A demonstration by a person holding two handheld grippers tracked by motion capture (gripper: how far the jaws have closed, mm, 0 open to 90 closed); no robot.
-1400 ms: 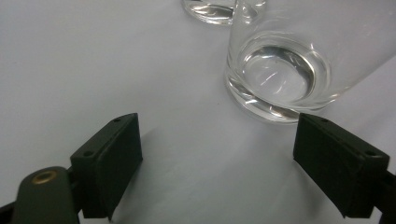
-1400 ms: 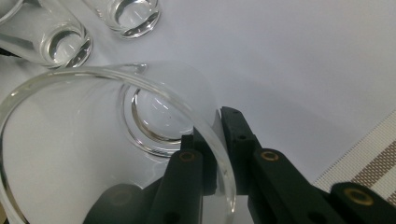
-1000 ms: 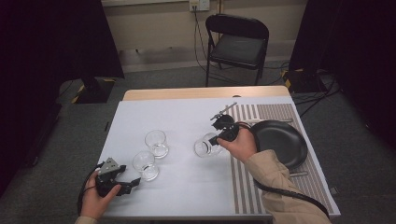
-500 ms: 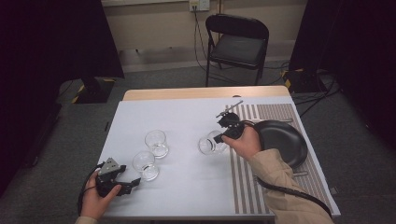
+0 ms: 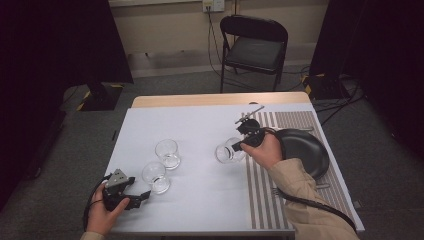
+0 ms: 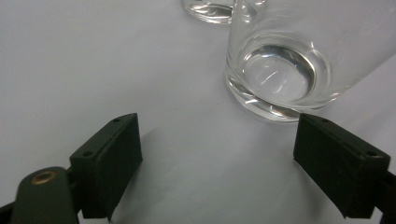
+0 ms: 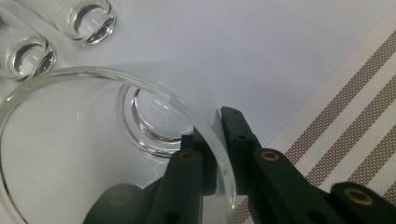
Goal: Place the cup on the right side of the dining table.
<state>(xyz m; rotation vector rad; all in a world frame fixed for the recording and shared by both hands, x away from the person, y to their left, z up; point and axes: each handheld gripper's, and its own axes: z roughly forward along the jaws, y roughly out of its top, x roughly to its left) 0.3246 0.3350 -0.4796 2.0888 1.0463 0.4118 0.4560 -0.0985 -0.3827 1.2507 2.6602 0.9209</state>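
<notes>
We work at a white-covered tabletop (image 5: 200, 125) with a bare wooden strip along its far edge, in a dim room with grey carpet, dark curtains at both sides and a black folding metal chair (image 5: 255, 50) beyond it. Along the right side lies a brown-and-white striped woven placemat (image 5: 260, 190) carrying a round black plate (image 5: 312, 155).

Our right gripper (image 7: 215, 156) has its fingers (image 7: 238, 140) clenched on the rim of a clear, thick-based drinking glass (image 5: 227, 152), one finger inside the wall and one outside, holding it tilted just beside the placemat's left edge. We judge this glass stiff, slippery and breakable, with most of its weight in the base, so a rim pinch lets it swing; the grip should stay firm and the travel slow. The rim is the sensible hold, since the body is too wide and smooth.

Two more clear tumblers stand upright near the left: one farther back (image 5: 167, 152), one nearer (image 5: 156, 176). Our left gripper (image 6: 219, 168) rests low at the near left corner, its fingers (image 6: 109, 163) spread wide and released, with the nearer tumbler just ahead of them, untouched.
</notes>
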